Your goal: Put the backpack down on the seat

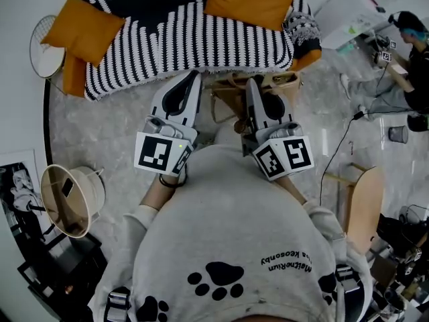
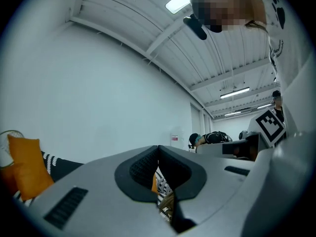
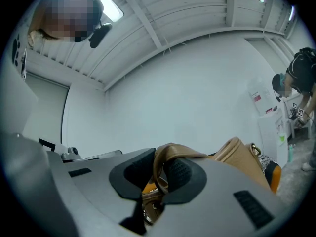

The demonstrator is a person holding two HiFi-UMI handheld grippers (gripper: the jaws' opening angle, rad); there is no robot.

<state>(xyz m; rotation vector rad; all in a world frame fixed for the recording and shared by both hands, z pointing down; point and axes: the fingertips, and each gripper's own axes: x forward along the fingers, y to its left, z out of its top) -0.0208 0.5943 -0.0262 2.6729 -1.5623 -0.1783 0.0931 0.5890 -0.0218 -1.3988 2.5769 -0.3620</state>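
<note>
"Where is the backpack (image 1: 226,99)?"
"Centre frame, at the striped seat's (image 1: 201,39) near edge. The right gripper (image 3: 159,158) pinches its tan strap (image 3: 170,149)."
"And the left gripper (image 2: 158,151)?"
"Jaws pressed together. Grey carpet (image 1: 114,133) lies below, orange cushions (image 1: 84,27) upper left."

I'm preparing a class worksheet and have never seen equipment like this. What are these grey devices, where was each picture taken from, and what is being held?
A person holds two grey hand-operated grippers, each carrying a black-and-white marker cube. The head view comes from a camera on the person's head, looking down on the left gripper and the right gripper. The other two views come from cameras riding on each gripper, looking along its jaws. Ahead stands a black-and-white striped sofa with orange cushions. The right gripper's jaws clamp the tan leather strap of a tan backpack. The left gripper's jaws look closed, and nothing shows between them.
</note>
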